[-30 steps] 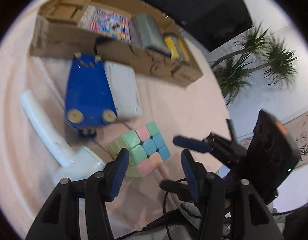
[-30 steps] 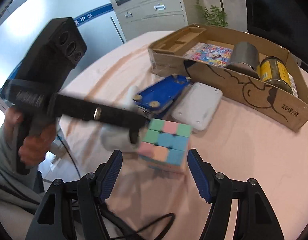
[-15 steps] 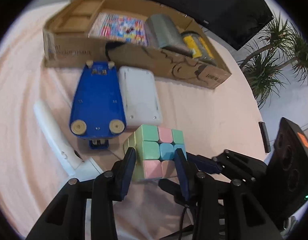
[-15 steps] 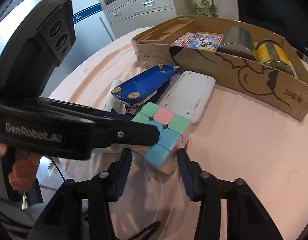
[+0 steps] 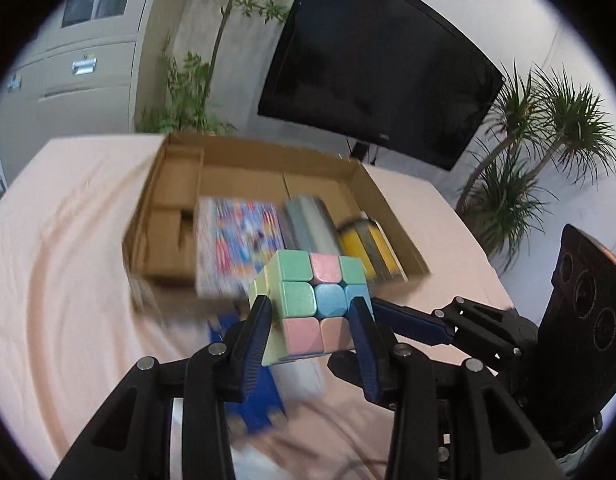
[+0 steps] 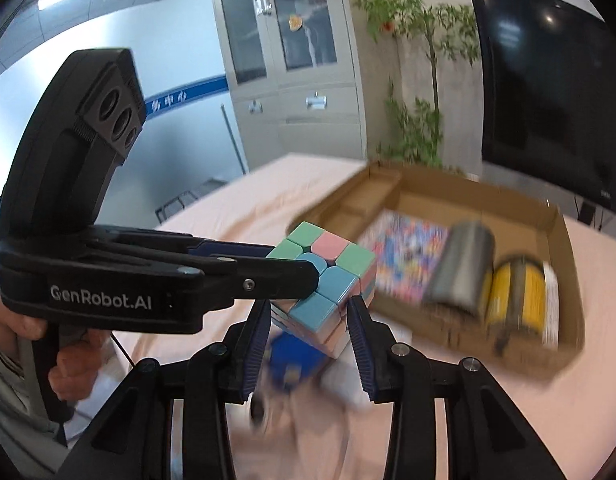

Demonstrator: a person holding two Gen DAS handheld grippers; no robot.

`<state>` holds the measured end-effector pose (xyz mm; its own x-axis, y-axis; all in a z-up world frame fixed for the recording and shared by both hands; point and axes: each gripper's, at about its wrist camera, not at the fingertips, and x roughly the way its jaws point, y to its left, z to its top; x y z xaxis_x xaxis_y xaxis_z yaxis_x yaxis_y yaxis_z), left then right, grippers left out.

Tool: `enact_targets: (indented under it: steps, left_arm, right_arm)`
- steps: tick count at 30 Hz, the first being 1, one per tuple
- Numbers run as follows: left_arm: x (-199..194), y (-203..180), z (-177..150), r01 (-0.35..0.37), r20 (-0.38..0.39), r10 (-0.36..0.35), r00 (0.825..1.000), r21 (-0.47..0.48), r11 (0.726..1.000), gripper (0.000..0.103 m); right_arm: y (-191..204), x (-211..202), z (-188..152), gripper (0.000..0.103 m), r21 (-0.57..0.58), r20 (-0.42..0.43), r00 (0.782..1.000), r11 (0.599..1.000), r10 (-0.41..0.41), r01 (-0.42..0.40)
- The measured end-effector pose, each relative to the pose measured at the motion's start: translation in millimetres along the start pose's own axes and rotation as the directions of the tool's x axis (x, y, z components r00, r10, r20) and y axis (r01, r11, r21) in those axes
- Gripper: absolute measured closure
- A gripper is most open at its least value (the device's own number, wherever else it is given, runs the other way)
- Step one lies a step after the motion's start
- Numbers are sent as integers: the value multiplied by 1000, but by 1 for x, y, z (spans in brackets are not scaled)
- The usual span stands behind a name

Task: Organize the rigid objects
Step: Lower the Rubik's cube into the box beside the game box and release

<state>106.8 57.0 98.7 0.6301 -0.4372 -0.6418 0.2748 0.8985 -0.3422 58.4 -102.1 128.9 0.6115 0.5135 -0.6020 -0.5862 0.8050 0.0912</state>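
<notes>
A pastel puzzle cube (image 5: 312, 300) hangs in the air above the table, just in front of the cardboard box (image 5: 176, 200). My left gripper (image 5: 310, 320) is shut on it, one pad against each side. The right gripper's fingers (image 5: 412, 326) reach in from the right and clamp the same cube. In the right wrist view the cube (image 6: 328, 276) sits between the pads of my right gripper (image 6: 308, 320), which is shut on it. The left gripper's fingers (image 6: 276, 278) come in from the left, held by a hand (image 6: 72, 364).
The open box (image 6: 564, 264) holds a colourful flat pack (image 5: 240, 240), a grey can (image 5: 312, 224) and a yellow jar (image 5: 368, 248). A blue object (image 5: 260, 400) and a white device (image 5: 308, 376) lie blurred on the pink cloth (image 5: 68, 260) below. Plants and a dark screen stand behind.
Both grippers closed on the cube where it lay on the cloth. They then lifted it together off the table, and both views tipped up toward the box and the room.
</notes>
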Motion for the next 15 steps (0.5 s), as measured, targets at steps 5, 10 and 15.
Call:
enact_targets:
  steps: [5,10,15]
  left_arm:
    - [41,48,40,25,-13,-26,1000,-58,998,64]
    - [98,91,40,12,-100,-23,995,-108,994,64]
    - [112,96,25,14,-115,-26,993,-100,995,68]
  right_arm:
    - [-27,63,42,62,7,-12,1000,1000,9,-9]
    - [-59,142,45,62,61,-98,994,997,50,-44]
    - [-80,185,24,60,163,-152,986,986,71,-46]
